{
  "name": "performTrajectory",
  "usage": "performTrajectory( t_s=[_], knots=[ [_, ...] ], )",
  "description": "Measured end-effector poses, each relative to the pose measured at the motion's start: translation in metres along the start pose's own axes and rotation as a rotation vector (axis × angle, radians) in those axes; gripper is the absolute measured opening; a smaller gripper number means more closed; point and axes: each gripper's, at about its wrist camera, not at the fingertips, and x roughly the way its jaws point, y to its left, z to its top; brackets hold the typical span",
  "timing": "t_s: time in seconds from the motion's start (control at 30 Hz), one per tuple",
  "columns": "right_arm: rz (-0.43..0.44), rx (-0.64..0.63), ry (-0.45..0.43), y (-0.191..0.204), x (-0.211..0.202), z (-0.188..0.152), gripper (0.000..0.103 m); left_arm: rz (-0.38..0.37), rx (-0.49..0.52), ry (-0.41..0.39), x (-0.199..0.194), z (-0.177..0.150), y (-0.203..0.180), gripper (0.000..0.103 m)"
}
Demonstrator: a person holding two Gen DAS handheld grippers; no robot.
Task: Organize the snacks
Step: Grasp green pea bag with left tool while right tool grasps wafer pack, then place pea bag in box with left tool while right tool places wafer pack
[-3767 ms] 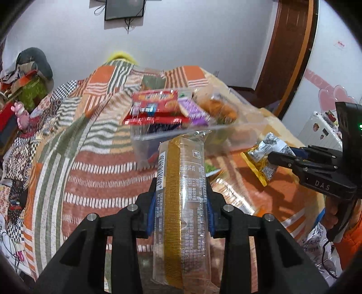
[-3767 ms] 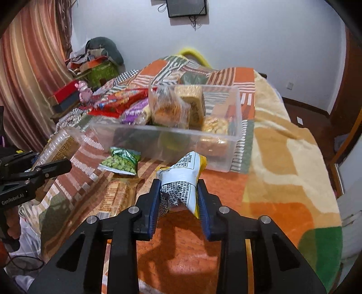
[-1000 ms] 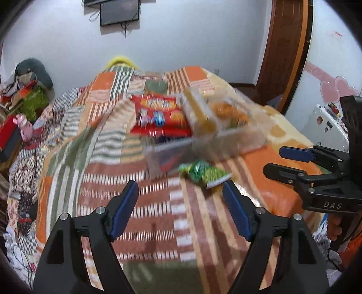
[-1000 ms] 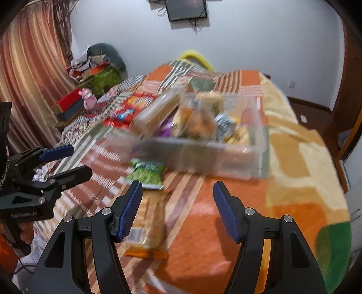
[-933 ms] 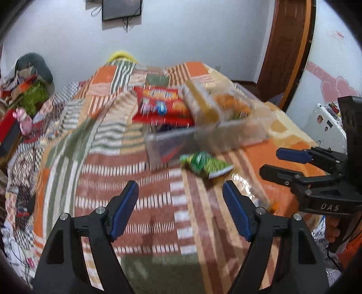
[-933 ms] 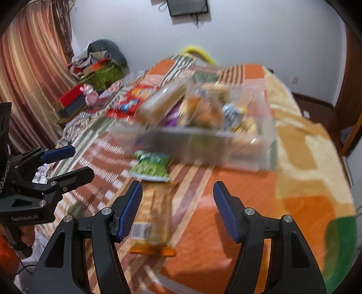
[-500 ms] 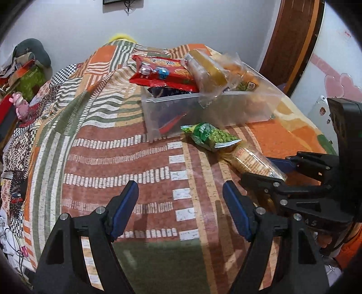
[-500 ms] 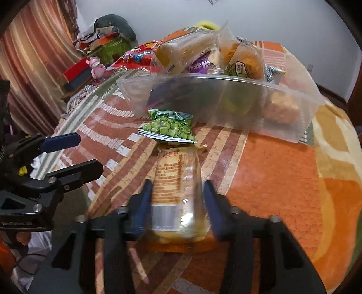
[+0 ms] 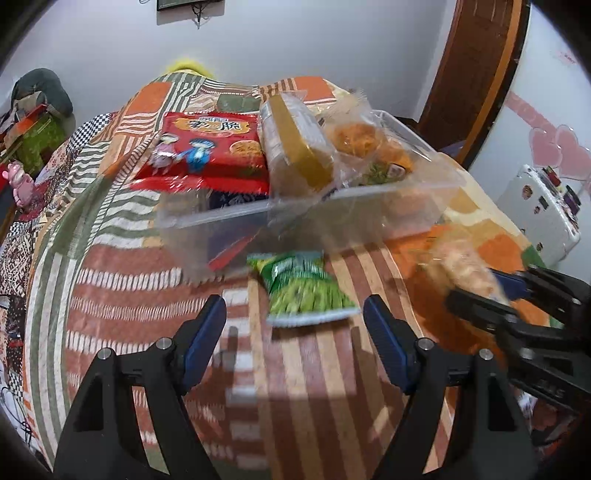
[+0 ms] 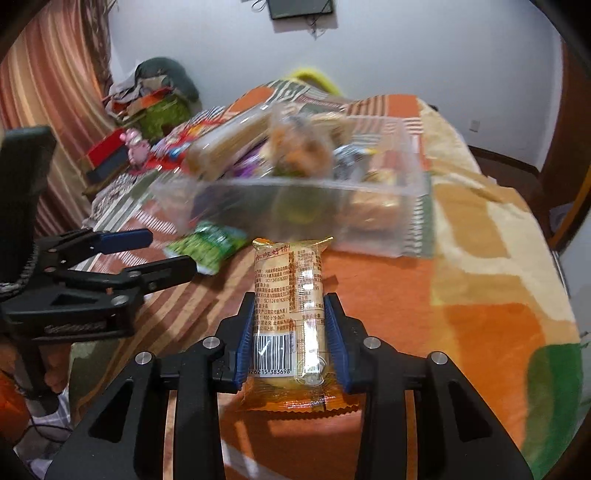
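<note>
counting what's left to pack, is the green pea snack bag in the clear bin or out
Out: the green pea snack bag lies on the striped blanket before the clear plastic bin.

Patchwork striped orange-green-brown bedspread [image 9: 122,280] covers bed. Dark wall-mounted screen [image 10: 301,8] at 12 o'clock. Brown wooden door frame [image 9: 476,74] at 2 o'clock. Pink plush toy [image 10: 133,146] and striped rust curtain [image 10: 55,92] at 10 o'clock.

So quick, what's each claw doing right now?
Left claw: open, empty, just short of the green pea packet.
Right claw: just closed on the orange biscuit packet.
</note>
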Motion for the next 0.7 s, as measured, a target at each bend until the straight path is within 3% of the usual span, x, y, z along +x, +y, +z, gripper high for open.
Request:
performTrajectory(
  t_s=[0.33, 0.37, 0.43, 0.7],
  knots=[
    [-0.012, 0.054, -0.025, -0.017, -0.007, -0.003, 0.033, -0.007, 0.003, 0.077, 0.049, 0.006, -0.004, 0.074],
    [-0.012, 0.056, -0.026, -0.018, -0.008, -0.004, 0.033, -0.006, 0.005, 0.068, 0.05, 0.005, -0.003, 0.072],
    [-0.009, 0.058, -0.028, -0.019, -0.009, -0.005, 0.033, -0.009, 0.016, 0.051, 0.048, 0.005, -0.003, 0.06],
    [-0.004, 0.051, -0.047, -0.019, -0.016, 0.002, 0.033, -0.007, 0.053, 0.017, 0.03, -0.003, -0.004, 0.058]
  ],
)
